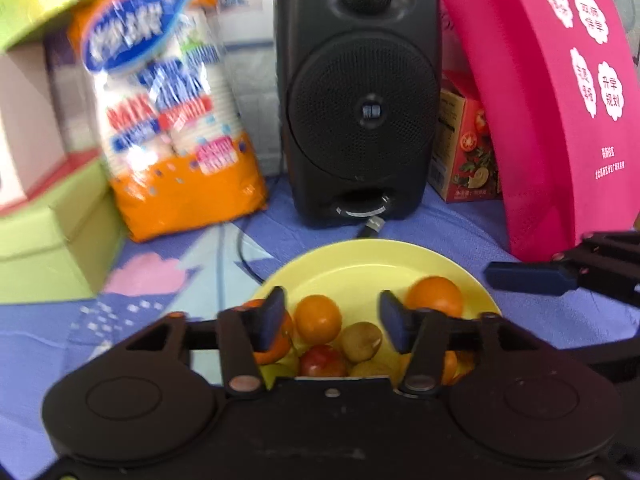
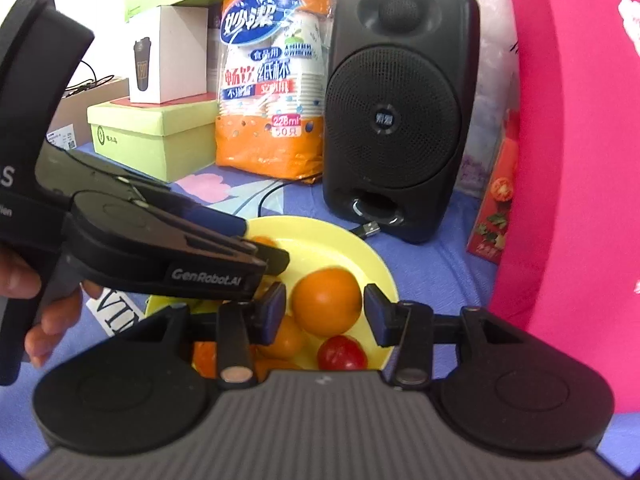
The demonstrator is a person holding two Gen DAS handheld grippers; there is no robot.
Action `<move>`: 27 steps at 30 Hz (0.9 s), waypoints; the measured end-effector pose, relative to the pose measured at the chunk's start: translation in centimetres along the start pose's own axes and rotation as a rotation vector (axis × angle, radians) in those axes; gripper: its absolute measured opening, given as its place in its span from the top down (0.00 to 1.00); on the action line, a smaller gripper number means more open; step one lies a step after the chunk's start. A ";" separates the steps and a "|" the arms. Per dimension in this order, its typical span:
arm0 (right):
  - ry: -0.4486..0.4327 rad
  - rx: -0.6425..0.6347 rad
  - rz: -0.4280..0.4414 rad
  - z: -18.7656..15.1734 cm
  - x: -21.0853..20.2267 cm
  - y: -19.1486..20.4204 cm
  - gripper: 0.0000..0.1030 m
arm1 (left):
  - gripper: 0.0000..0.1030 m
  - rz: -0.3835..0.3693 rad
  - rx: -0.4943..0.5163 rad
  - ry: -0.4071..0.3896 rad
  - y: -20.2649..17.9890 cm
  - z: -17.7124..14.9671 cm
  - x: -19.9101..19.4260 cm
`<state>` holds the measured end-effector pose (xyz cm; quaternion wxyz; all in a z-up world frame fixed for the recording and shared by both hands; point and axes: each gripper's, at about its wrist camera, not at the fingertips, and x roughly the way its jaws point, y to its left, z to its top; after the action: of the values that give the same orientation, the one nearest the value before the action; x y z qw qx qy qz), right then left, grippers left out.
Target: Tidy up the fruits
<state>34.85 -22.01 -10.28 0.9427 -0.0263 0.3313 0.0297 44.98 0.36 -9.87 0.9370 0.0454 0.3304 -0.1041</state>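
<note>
A yellow plate [image 1: 372, 258] on the blue cloth holds several fruits: oranges [image 1: 318, 318], a brown kiwi [image 1: 362, 340] and a red fruit [image 1: 322, 362]. My left gripper [image 1: 332, 322] is open and empty just above the plate's near side. In the right wrist view the plate [image 2: 340, 248] holds a large orange [image 2: 326, 300], a smaller orange [image 2: 286, 340] and a red fruit [image 2: 342, 352]. My right gripper [image 2: 324, 314] is open, with the large orange between its fingers without touching it. The left gripper [image 2: 264, 258] reaches over the plate's left side.
A black speaker [image 1: 360, 92] with a cable stands behind the plate. An orange pack of paper cups [image 1: 168, 112] and green boxes [image 1: 52, 240] stand at the left. A pink bag [image 1: 552, 100] and a tomato-printed carton [image 1: 466, 148] stand at the right.
</note>
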 end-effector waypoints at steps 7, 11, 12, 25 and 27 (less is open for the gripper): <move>-0.093 0.042 -0.051 -1.2 -6.4 0.1 0.25 | 0.16 0.083 -0.003 -0.089 0.0 -2.1 -7.1; -0.178 0.115 -0.110 -3.0 -12.0 0.7 0.01 | 0.00 0.176 -0.074 -0.147 0.2 -4.6 -12.4; -0.194 0.139 -0.113 -3.4 -13.4 1.0 0.00 | 0.00 0.200 -0.078 -0.154 0.0 -5.3 -13.7; -0.217 0.197 -0.118 -9.8 -26.0 9.5 0.00 | 0.00 0.228 -0.183 -0.185 -3.3 -15.2 -28.2; -0.219 0.179 -0.124 -10.7 -27.2 10.4 0.00 | 0.00 0.217 -0.190 -0.186 -3.9 -16.5 -29.6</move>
<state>6.21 -13.44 -1.87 0.9718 0.0406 0.2256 -0.0556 11.50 4.00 -4.14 0.9694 -0.0178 0.2437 0.0256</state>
